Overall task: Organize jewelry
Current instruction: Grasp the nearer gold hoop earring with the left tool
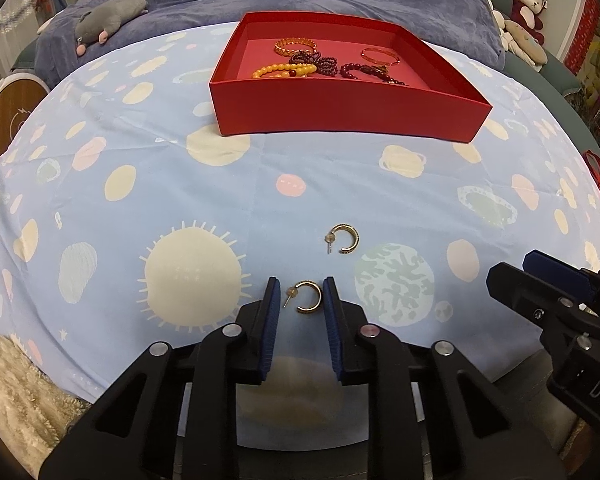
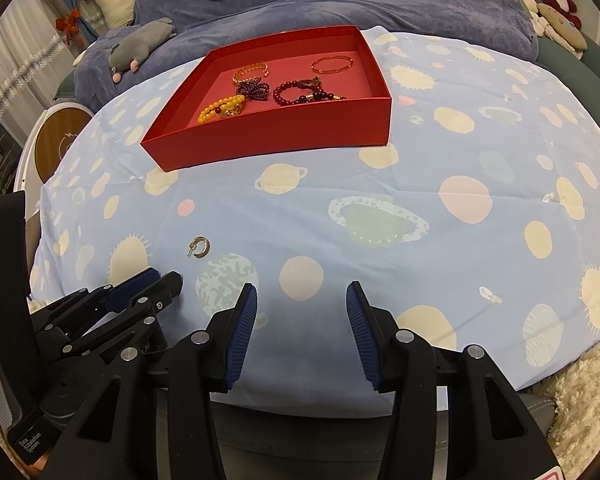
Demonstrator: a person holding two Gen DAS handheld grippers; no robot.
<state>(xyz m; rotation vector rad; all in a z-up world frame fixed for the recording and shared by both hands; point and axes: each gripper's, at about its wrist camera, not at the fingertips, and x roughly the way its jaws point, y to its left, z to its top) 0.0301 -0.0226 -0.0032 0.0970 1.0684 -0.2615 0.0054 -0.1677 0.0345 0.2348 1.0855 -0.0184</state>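
From the left wrist view, the left tool (image 1: 300, 294) sits low over the blue planet-print cloth (image 1: 180, 200), its blue pads (image 1: 271, 304) partly open with the near gold hoop earring (image 1: 306, 297) lying between them; the right pad looks to be touching the hoop's curve or just beside it, the left pad is clear of the post, and nothing is gripped yet. A second gold hoop earring (image 1: 342, 239) lies a little farther out on the cloth. The red box (image 1: 348, 108) stands well beyond, already holding bracelets and bead strings (image 1: 324, 64). The right tool (image 1: 556, 280) pokes in at the right edge.

I'd worry the thin hoop tips or slides out as the pads close, or that the pads catch a fold of cloth and drag the other earring with it.

From the right wrist view, the right tool (image 2: 302, 296) hangs wide open over bare cloth with nothing in it. The left tool (image 2: 148, 280) is at lower left, hiding its earring; the far earring (image 2: 201, 247) sits just past it. The box's near wall is a lip to clear, so I reckon a lift is needed first; the stretch of cloth between earrings and box is free of things, and the cloth's front edge falls away close behind both tools.
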